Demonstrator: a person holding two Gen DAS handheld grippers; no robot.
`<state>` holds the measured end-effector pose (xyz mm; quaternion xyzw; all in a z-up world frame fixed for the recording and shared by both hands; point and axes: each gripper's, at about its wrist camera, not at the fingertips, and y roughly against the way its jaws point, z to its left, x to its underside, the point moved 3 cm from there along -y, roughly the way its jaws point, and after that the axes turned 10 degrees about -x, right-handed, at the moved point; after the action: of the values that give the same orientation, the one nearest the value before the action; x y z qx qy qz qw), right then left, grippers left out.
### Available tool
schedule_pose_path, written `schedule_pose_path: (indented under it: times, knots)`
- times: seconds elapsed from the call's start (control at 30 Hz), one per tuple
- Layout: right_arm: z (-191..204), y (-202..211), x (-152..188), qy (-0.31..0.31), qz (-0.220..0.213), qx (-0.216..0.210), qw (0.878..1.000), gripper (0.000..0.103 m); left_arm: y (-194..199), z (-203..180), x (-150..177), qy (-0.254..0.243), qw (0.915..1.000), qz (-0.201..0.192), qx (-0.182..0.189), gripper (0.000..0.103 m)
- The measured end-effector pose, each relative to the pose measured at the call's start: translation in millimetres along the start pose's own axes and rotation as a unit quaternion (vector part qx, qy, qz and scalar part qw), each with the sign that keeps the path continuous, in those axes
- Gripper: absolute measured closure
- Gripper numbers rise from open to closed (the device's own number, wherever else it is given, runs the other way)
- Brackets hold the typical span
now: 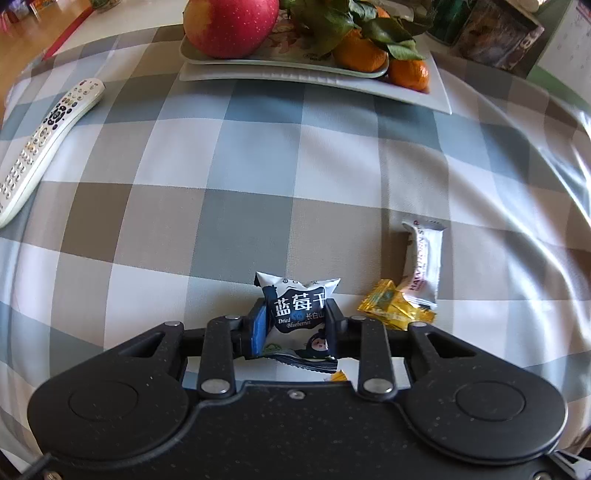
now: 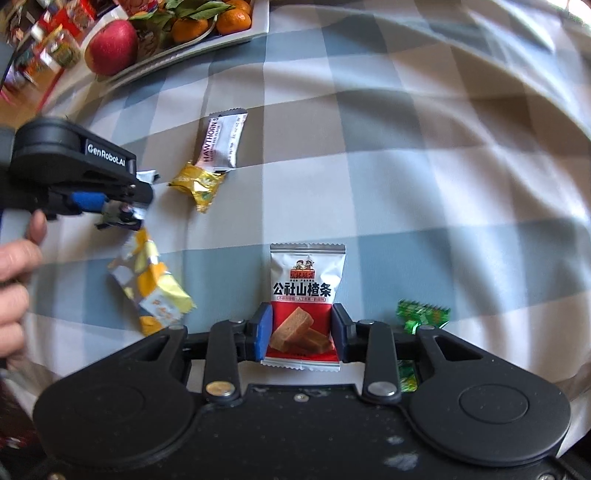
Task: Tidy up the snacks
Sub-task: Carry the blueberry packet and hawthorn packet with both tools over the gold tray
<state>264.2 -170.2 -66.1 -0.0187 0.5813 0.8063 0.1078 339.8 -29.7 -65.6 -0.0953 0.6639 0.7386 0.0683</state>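
Note:
My left gripper [image 1: 295, 314] points down at the checked tablecloth and is shut on a dark blue and white dried blueberry packet [image 1: 299, 295], whose sides crumple between the blue pads. The right wrist view shows this gripper [image 2: 122, 210] at the left with the dark packet in it. My right gripper [image 2: 301, 321] is shut on a red and white hawthorn strip packet [image 2: 306, 280] lying flat on the cloth. Loose beside them lie a white hawthorn bar [image 2: 221, 144], a gold candy [image 2: 199, 184], a yellow and orange packet [image 2: 151, 284] and a green candy [image 2: 421, 314].
A white tray [image 1: 314, 79] at the back holds a red apple [image 1: 229, 26] and leafy tangerines [image 1: 362, 51]. A white remote [image 1: 48, 136] lies at the left. Printed boxes [image 1: 495, 33] stand at the back right. A person's hand [image 2: 14, 266] grips the left tool.

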Motion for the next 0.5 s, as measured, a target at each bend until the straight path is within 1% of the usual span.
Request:
schedule_pose_path:
  times: [0.1, 0.17, 0.23, 0.3, 0.43, 0.5]
  knots:
    - [-4.3, 4.3, -3.9, -0.027, 0.006, -0.034, 0.999, 0.068, 11.0, -0.7, 0.4, -0.006, 0.9999, -0.014, -0.004, 0.064]
    - [-6.1, 9.4, -7.2, -0.036, 0.0, -0.042, 0.998, 0.068, 19.1, -1.9, 1.6, -0.014, 0.9997, -0.018, -0.006, 0.064]
    - [-7.6, 15.1, -10.4, -0.039, -0.01, -0.043, 0.998, 0.068, 26.1, -3.7, 4.1, -0.017, 0.9997, -0.019, -0.004, 0.064]
    - [-9.6, 19.6, -13.4, -0.043, -0.015, -0.042, 0.998, 0.068, 30.5, -6.5, 7.7, -0.023, 0.9996, -0.012, -0.006, 0.064]
    - [-13.7, 21.6, -14.5, -0.045, -0.011, -0.026, 0.999, 0.068, 38.2, -16.6, 22.0, -0.046, 0.9989, 0.002, 0.002, 0.064]
    - [-14.7, 20.0, -12.7, -0.041, -0.005, -0.02, 0.999, 0.068, 43.2, -20.1, 31.8, -0.06, 0.9982, 0.003, 0.005, 0.064]
